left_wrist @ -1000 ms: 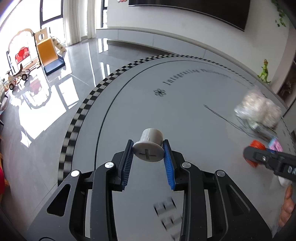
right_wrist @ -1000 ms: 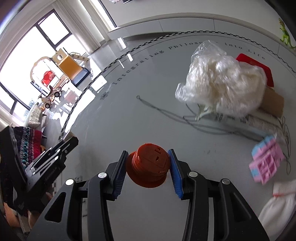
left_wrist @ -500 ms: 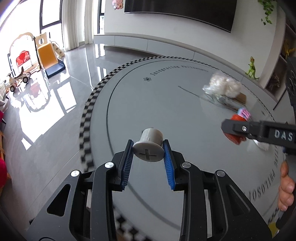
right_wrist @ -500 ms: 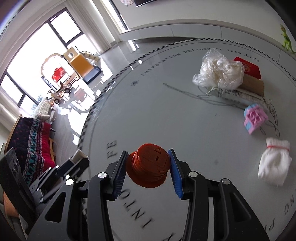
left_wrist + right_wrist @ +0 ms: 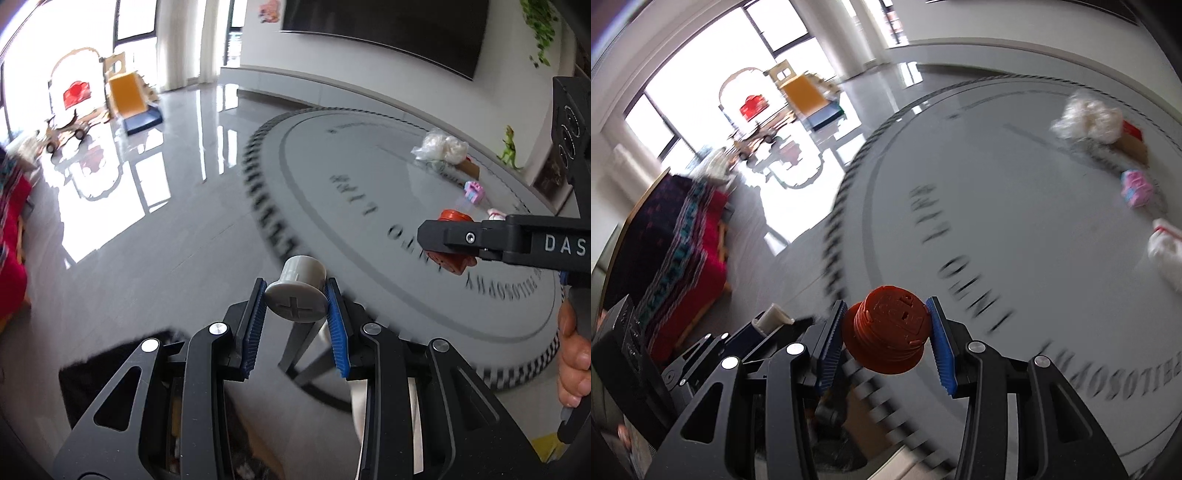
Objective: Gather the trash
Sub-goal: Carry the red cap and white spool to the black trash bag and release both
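Grey plug (image 5: 296, 296), red cap (image 5: 886, 334) gripped, rug lettering (image 5: 964, 280) blurred

I'm looking past a round grey rug (image 5: 369, 162) with a checkered border and blurred lettering, laid on a glossy grey floor (image 5: 177, 206) that mirrors the bright windows (image 5: 701, 85). By the glass I see a yellow toy slide (image 5: 127, 98) and a small wooden toy car (image 5: 62, 131). A green dinosaur figure (image 5: 510, 142) stands against the far wall, under a dark screen (image 5: 388, 26), and at left a red patterned blanket (image 5: 679, 243)
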{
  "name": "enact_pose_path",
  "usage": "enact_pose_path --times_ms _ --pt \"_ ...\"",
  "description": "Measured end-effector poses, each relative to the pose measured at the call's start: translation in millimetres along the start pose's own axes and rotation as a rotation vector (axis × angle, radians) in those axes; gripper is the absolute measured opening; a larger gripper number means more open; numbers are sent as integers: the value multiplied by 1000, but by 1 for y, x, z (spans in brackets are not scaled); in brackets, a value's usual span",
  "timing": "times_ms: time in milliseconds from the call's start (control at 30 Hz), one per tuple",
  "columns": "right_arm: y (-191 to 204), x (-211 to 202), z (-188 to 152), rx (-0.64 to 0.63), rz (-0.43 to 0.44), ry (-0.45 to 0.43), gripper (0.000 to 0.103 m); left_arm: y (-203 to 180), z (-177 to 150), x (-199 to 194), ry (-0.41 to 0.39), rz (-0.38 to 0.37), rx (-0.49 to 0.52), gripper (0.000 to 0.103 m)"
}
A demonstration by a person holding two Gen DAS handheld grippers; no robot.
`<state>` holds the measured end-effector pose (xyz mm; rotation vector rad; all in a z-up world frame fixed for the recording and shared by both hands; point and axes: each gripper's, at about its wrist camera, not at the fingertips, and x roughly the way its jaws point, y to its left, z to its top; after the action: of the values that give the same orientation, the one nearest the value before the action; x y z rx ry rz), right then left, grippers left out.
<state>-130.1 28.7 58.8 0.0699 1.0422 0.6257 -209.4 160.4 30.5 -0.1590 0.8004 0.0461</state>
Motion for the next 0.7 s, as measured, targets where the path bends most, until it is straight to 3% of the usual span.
enact_pose_path --times_ms 400,700 --pt "120 40 -73 -250 117 151 45 90 -95 -42 41 150 -188 32" --pt "167 90 -108 -355 157 300 46 140 -157 -52 93 250 -342 34"
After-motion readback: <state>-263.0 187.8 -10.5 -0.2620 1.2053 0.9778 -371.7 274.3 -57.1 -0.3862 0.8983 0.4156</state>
